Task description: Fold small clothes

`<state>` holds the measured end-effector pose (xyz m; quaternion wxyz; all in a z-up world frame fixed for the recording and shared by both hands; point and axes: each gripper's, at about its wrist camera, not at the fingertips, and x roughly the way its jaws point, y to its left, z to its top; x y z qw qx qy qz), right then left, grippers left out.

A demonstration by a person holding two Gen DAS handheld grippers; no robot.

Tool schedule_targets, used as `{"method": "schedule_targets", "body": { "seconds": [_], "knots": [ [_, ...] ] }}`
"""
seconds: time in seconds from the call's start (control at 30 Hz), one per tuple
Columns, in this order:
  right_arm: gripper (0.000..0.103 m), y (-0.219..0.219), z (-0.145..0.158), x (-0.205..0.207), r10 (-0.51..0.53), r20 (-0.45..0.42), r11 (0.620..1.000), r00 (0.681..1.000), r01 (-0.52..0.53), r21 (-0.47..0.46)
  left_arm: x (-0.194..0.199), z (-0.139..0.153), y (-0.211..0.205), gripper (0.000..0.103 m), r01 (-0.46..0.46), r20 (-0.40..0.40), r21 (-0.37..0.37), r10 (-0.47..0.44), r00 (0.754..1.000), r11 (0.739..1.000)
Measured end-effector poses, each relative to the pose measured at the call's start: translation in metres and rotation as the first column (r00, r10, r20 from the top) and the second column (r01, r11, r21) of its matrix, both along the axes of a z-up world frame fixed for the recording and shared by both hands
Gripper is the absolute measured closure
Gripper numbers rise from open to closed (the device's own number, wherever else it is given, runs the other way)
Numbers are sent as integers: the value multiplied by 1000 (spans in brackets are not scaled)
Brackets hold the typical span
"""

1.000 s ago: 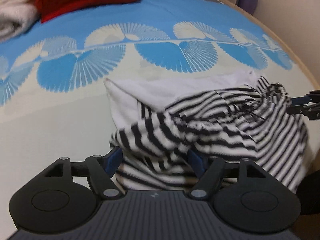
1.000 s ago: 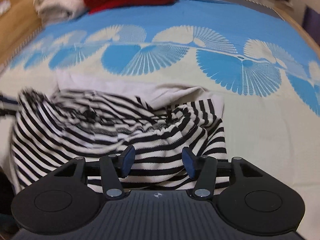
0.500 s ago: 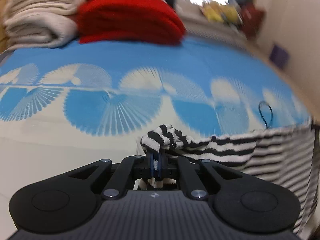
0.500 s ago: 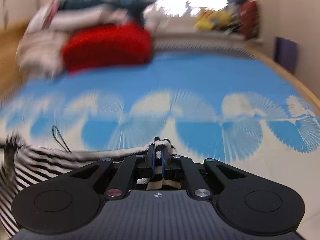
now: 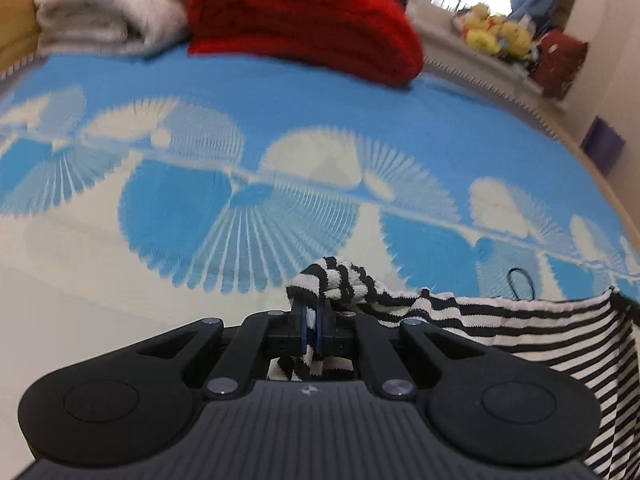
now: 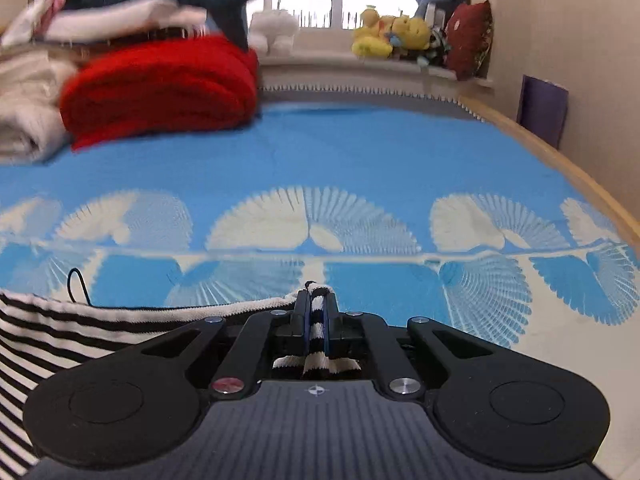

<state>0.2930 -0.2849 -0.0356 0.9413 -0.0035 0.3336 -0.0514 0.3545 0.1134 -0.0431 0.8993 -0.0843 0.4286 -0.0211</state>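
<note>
The left gripper [image 5: 311, 322] and right gripper [image 6: 316, 320] each clench a corner of the striped garment [image 5: 520, 320]; its top edge is stretched taut between them, likely to spread it flat.

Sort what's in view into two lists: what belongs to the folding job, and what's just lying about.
Part of the job:
- striped garment, stretched between both grippers
- left gripper, jaws shut on it
- right gripper, jaws shut on it
- bedspread, the work surface

Just lying about:
- red blanket
- white blankets
- yellow plush toys
- red cushion
</note>
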Motion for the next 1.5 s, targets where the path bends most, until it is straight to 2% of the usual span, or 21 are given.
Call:
{"method": "schedule_targets", "body": {
  "seconds": [0.07, 0.1, 0.13, 0.2, 0.27, 0.37, 0.5, 0.63, 0.73, 0.77, 0.87, 0.9, 0.93, 0.97, 1.0, 1.1, 1.23, 1.4, 1.43, 1.47, 1.5],
  "knots": [
    [94, 3, -20, 14, 3, -99, 1000, 995, -4, -6, 10, -15, 3, 95, -4, -86, -45, 1, 996, 999],
    [91, 4, -32, 20, 4, -164, 1000, 986, -5, -6, 14, -21, 5, 82, -6, -133, -68, -3, 991, 998],
    [82, 4, -42, 24, -4, -215, 1000, 977, 1, -12, 16, -27, 7, 66, -3, -183, -95, -14, 983, 995],
    [79, 3, -44, 22, -10, -237, 1000, 971, 6, -15, 15, -29, 13, 54, -5, -234, -98, -18, 972, 995],
    [70, -3, -29, 16, -1, -219, 1000, 976, 6, 21, 8, -21, 21, 51, -9, -233, -106, -16, 972, 994],
    [56, -23, 2, -1, 10, -150, 994, 989, 6, 110, -6, -5, 41, 48, -15, -221, -181, -26, 975, 983],
    [56, -60, 41, -39, -27, -100, 980, 995, 46, 192, -35, 18, 57, 48, -1, -206, -215, -44, 978, 977],
    [55, -93, 63, -84, -38, -161, 945, 986, 88, 315, -66, 51, 62, 50, 45, -252, -159, -85, 964, 986],
    [50, -100, 64, -119, 0, -203, 951, 979, 62, 303, -97, 70, 60, 50, 68, -219, -48, -77, 973, 997],
    [48, -100, 61, -129, 5, -214, 956, 977, 58, 288, -108, 71, 60, 50, 80, -211, -31, -85, 974, 996],
    [48, -102, 36, -152, 10, -301, 957, 954, 78, 280, -133, 42, 63, 51, 87, -240, -45, -95, 966, 995],
    [48, -104, 24, -152, 9, -375, 954, 927, 105, 281, -137, 26, 66, 56, 75, -272, -64, -90, 958, 995],
    [48, -107, 18, -155, -6, -403, 952, 915, 129, 279, -139, 5, 69, 67, 61, -365, -75, -85, 927, 995],
    [48, -109, 17, -156, -21, -412, 952, 911, 145, 271, -138, -9, 71, 73, 28, -440, -79, -60, 896, 996],
    [48, -111, 14, -157, -38, -421, 952, 906, 161, 260, -138, -13, 73, 74, 7, -442, -97, -49, 896, 995],
    [48, -115, 5, -154, -54, -447, 943, 893, 193, 272, -135, -12, 72, 70, 33, -412, -112, -76, 908, 993],
    [48, -117, -6, -150, -49, -487, 939, 872, 207, 275, -136, -30, 71, 70, 37, -493, -108, -86, 866, 993],
    [50, -115, -22, -147, -38, -540, 946, 841, 204, 252, -135, -35, 58, 71, 115, -494, -94, -147, 857, 989],
    [59, -113, -23, -147, -28, -541, 949, 841, 191, 249, -135, -35, 56, 79, 130, -489, -76, -151, 859, 989],
    [78, -111, -23, -147, -13, -539, 951, 842, 177, 253, -136, -35, 53, 88, 150, -484, -72, -166, 859, 986],
    [84, -110, -22, -148, 2, -534, 951, 846, 164, 263, -137, -33, 51, 101, 171, -476, -69, -183, 860, 983]
  ]
}}
